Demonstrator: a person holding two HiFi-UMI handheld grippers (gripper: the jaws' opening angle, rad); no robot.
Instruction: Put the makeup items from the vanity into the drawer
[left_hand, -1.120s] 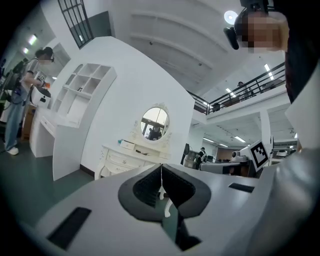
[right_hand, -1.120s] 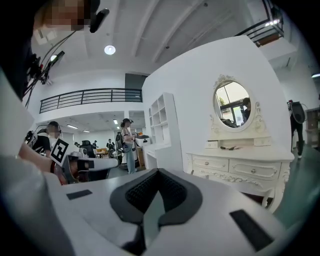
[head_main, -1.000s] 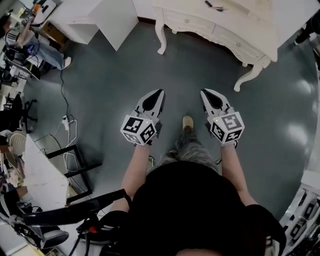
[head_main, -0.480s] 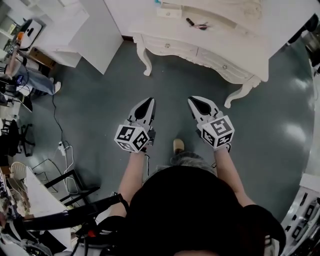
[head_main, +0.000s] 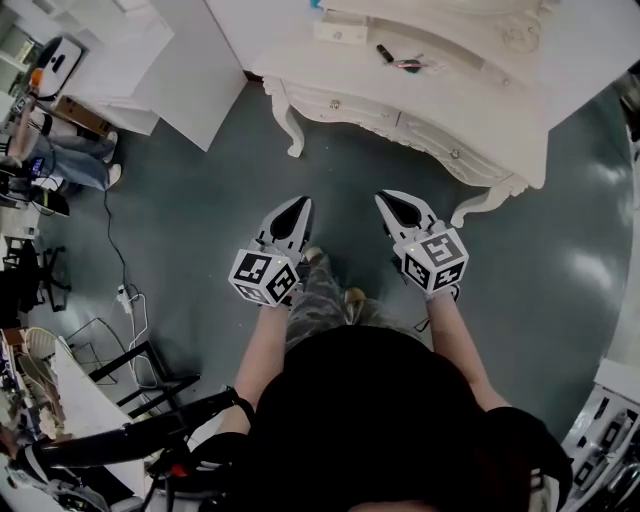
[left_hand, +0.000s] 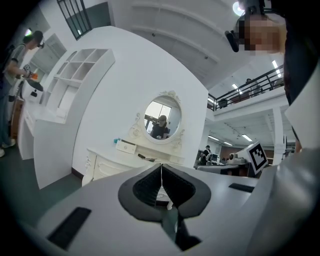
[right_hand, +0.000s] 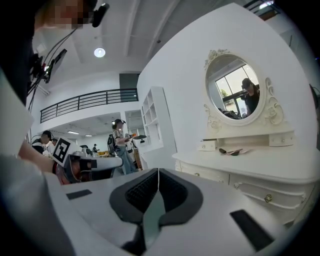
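left gripper (head_main: 298, 205), right gripper (head_main: 385, 200) closed, empty; open floor (head_main: 350, 160) before vanity (head_main: 480, 105) front edge.

A white shelf unit (head_main: 150, 55) stands on the grey floor (head_main: 190, 200) to my left. A power strip (head_main: 122, 296) lies there, near a standing person (head_main: 65, 162).

Makeup items (head_main: 398, 60): dark stick + thin brush-like bits, lying flat, close together, mid table top.
Table (head_main: 480, 100): white vanity, curved legs.
Drawers (head_main: 345, 106): two, front, both shut.
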